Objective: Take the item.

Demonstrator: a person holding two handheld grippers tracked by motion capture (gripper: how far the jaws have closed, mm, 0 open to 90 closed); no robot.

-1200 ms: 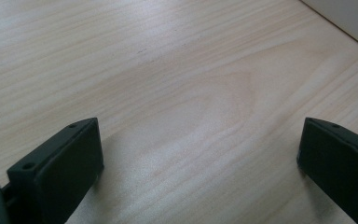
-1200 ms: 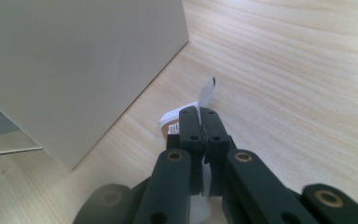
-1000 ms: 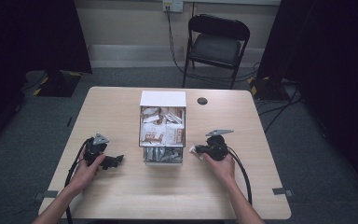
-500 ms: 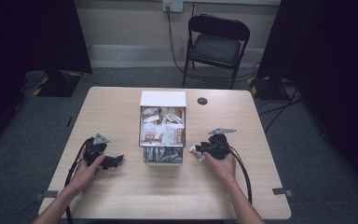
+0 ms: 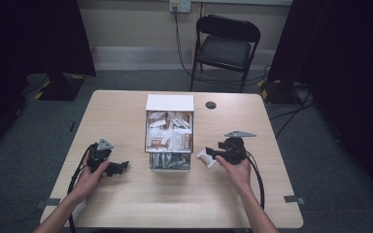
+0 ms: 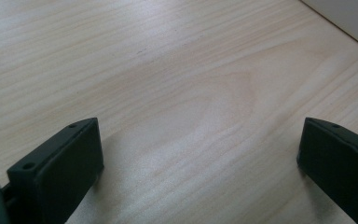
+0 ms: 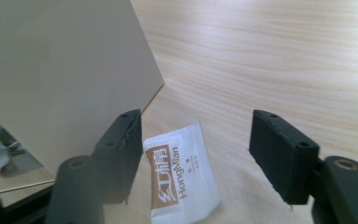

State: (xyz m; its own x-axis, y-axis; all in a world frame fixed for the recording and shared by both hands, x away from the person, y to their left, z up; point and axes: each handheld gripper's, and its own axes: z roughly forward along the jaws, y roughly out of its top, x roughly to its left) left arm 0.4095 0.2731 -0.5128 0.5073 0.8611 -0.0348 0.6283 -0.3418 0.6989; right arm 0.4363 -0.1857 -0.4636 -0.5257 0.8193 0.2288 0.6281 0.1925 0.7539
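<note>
An open white box [image 5: 170, 103] with several snack packets stands at the middle of the wooden table [image 5: 126, 116]. Just right of it one white-and-brown packet [image 5: 205, 158] lies flat on the wood. My right gripper [image 5: 210, 154] hovers over that packet [image 7: 182, 182], close to the box wall [image 7: 65, 70]. Its jaws have just been opening; the packet lies between them, untouched by the pads. My left gripper [image 5: 121, 167] rests low at the table's left, open, with bare wood between its jaws [image 6: 198, 135].
A small round black disc [image 5: 211, 105] sits on the table behind the box. A black folding chair [image 5: 226, 46] stands beyond the far edge. Cables trail from both grippers toward the near edge.
The right gripper's jaws have spread and let go of the packet, which now lies on the table. The right hand has lifted slightly. The left hand has not moved.
</note>
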